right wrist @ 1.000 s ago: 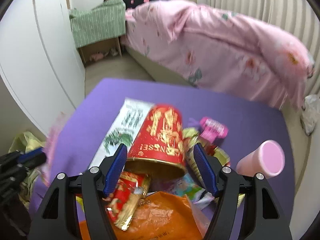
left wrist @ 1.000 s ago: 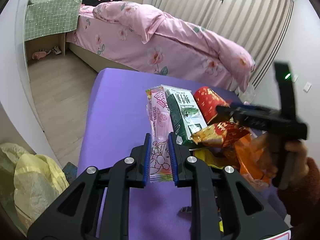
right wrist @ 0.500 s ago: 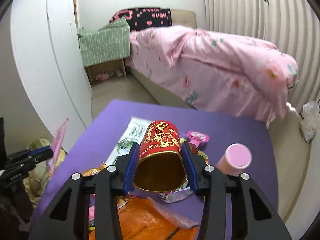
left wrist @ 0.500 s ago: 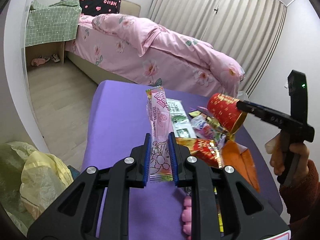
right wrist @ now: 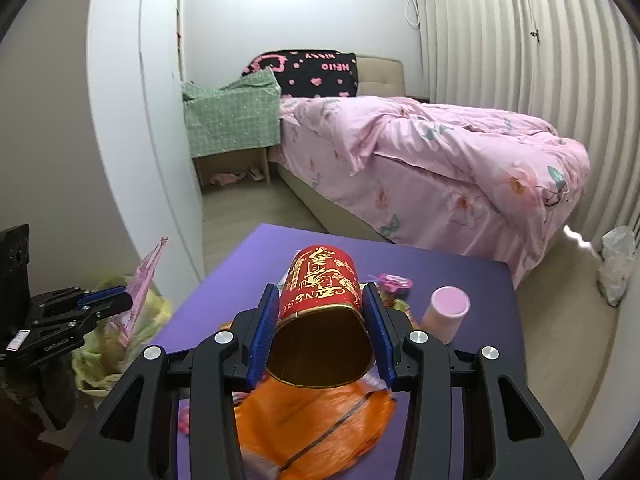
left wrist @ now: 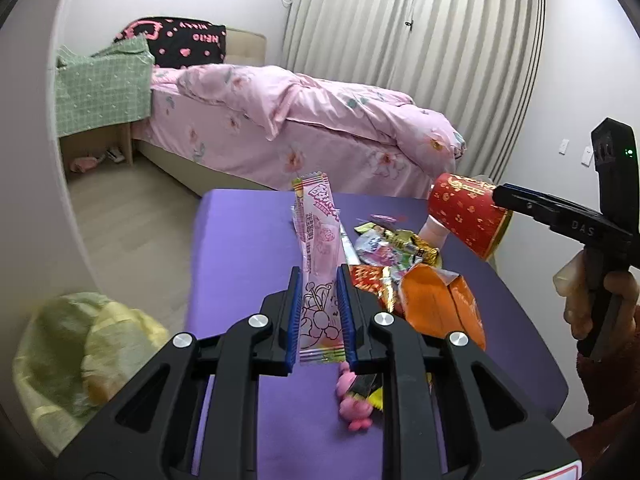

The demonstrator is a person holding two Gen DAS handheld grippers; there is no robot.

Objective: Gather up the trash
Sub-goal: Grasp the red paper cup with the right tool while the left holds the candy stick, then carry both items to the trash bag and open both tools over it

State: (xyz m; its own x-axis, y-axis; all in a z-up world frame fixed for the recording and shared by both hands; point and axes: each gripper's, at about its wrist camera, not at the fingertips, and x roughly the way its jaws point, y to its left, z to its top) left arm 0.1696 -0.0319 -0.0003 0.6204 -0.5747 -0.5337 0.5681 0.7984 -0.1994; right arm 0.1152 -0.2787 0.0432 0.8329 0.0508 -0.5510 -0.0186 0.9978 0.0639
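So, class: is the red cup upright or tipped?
Tipped: the red cup lies on its side in the right gripper, open mouth facing the camera.

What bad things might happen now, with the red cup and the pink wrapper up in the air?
1. The red cup is squashed oval in the right gripper; it might crumple more or slip out.
2. The left gripper pinches only the pink wrapper's lower end, so the floppy top could snag or slide free.
3. The yellow-green trash bag sits low beside the purple table; a drop could miss it.

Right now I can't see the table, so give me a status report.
Left gripper shut on pink wrapper. Right gripper shut on red cup. Both lifted. Yellow-green trash bag beside table, path clear.
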